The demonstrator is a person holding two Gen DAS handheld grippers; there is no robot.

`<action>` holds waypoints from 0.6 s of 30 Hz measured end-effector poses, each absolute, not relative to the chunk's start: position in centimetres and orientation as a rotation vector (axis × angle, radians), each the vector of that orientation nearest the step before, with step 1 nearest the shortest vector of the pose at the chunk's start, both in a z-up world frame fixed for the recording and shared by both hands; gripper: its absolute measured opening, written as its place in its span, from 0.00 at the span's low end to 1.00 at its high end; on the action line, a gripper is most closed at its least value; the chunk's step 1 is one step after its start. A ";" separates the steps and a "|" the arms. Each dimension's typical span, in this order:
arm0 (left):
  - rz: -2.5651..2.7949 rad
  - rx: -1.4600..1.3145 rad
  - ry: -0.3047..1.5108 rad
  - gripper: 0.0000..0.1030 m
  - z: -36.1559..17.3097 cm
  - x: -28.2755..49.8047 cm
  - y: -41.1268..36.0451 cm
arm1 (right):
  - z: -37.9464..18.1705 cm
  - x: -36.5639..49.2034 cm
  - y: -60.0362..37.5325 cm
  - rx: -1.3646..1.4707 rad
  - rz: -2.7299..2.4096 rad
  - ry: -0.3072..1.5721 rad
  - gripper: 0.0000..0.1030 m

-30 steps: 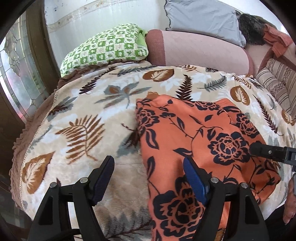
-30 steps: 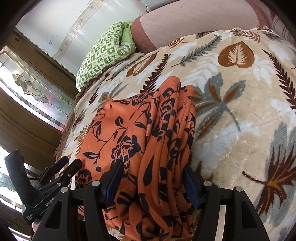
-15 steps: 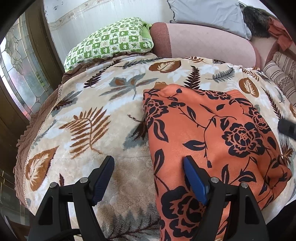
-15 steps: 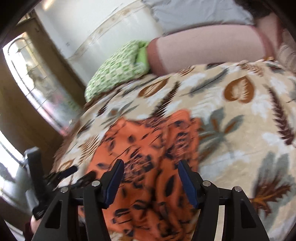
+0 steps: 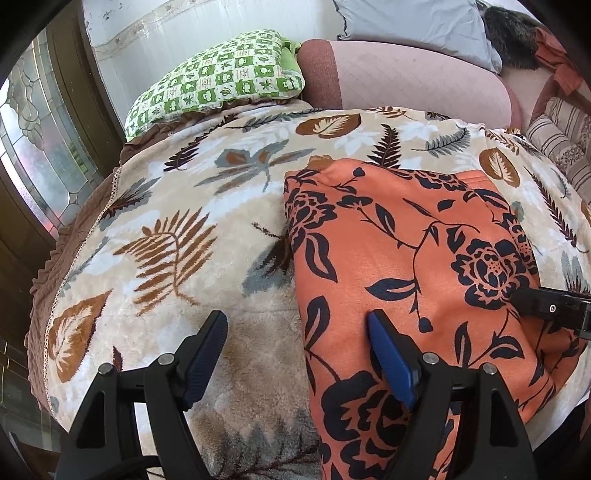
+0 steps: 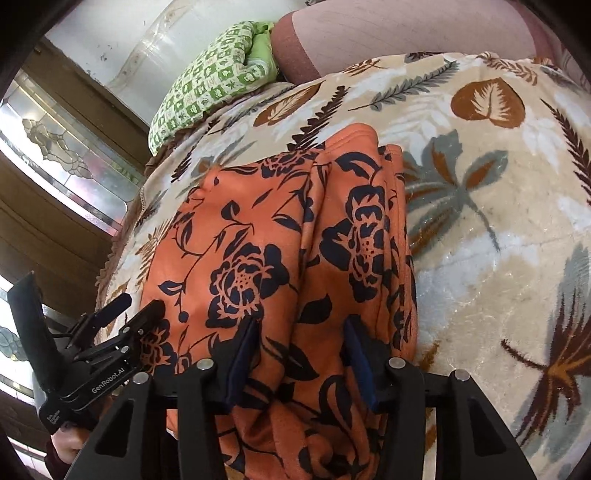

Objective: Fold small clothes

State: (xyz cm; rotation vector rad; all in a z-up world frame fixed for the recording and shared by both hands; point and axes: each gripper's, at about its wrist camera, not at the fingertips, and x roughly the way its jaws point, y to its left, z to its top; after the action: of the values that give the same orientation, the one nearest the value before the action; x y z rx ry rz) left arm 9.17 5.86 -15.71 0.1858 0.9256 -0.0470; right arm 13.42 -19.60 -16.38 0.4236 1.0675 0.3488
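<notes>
An orange garment with black flowers (image 5: 406, 258) lies folded on a leaf-print blanket (image 5: 166, 229). My left gripper (image 5: 295, 350) is open, its jaws astride the garment's left edge near the front. In the right wrist view the garment (image 6: 258, 240) has a bunched fold along its right side. My right gripper (image 6: 299, 354) is open, with its blue pads low over the near end of that fold; whether they touch the cloth I cannot tell. The left gripper also shows in the right wrist view (image 6: 129, 314) at the garment's left edge.
A green checked pillow (image 5: 221, 85) and a pink bolster (image 5: 406, 74) lie at the back of the bed. A grey pillow (image 5: 413, 22) sits above them. A stained-glass window (image 5: 33, 147) is on the left. Striped cushions (image 5: 561, 140) are at the right.
My right gripper lifted away from the garment, then came back down over its right fold. My left gripper drew back slightly and stays open at the left edge.
</notes>
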 end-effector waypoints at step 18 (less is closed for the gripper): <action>-0.097 0.163 0.932 0.78 -15.8 9.5 6.4 | -12.4 22.1 -12.7 0.394 0.432 1.049 0.47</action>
State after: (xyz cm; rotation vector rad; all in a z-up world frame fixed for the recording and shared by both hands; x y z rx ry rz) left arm 9.50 6.43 -15.77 0.1628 0.9322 -0.0968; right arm 22.14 -12.71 -12.37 0.3941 1.0490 0.4321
